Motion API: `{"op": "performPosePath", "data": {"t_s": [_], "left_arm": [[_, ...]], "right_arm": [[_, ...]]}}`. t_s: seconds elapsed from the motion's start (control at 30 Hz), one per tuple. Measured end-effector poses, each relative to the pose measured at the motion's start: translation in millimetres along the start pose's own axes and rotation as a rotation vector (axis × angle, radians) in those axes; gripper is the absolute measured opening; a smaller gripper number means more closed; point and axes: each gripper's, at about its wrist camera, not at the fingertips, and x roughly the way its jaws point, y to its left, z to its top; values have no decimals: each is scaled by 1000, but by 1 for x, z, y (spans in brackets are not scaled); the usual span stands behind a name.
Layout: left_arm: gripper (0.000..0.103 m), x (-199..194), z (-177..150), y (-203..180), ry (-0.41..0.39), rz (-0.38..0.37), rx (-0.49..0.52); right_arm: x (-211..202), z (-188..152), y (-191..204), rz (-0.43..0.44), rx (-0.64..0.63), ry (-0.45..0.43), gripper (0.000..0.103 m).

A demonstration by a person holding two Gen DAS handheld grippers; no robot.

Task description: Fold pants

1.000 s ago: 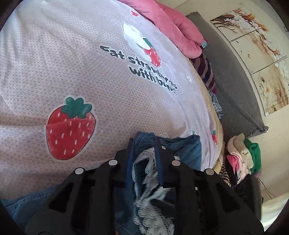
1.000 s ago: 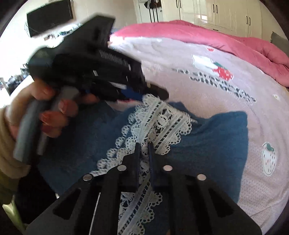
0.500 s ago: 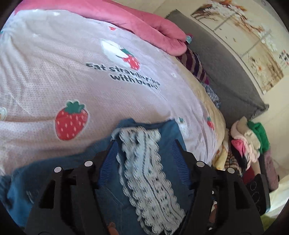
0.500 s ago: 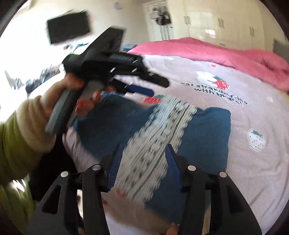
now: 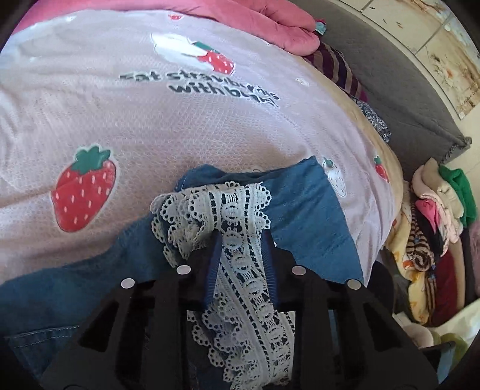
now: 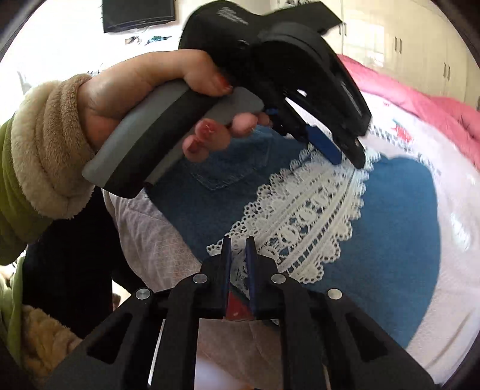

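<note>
The blue denim pants [image 5: 303,210] lie bunched on the bed [image 5: 120,126], on its pale quilt printed with strawberries, near the bed's front edge. A white lace trim [image 5: 237,216] runs along the pants. The left tongs [image 5: 241,240] are closing, with the lace trim and denim between the two fingers; the pads appear to press on the fabric. In the right wrist view, the right tongs [image 6: 238,240] are also closing, nearly together, over the near end of the lace trim [image 6: 303,216] (whether the pads actually pinch it cannot be told). A hand [image 6: 126,99] with a fleece cuff grips the left tool's handle above the pants [image 6: 396,228]. A pink blanket [image 5: 270,21] lies across the far end of the bed, and a pile of clothes [image 5: 435,228] sits beside the bed.
</note>
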Motion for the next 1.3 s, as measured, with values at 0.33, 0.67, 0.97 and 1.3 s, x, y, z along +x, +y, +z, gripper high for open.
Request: {"op": "performPosePath", "data": {"t_s": [0.33,0.67,0.97,1.3], "left_arm": [[55,-23,-9,-8,-62,-35,17],[61,-53,-66,-43,-128,26,107],[61,-26,-98,-48,-81,145,187],[76,-72,-114,-44,-188,102,158]], "right_arm": [[-71,16,-37,-73,121,-122,38],[-55,48,-143,-165,309,-85,42],[20,43,-165,-179,353,95,41],[-14,65,-148,-49,374,-20,51]]}}
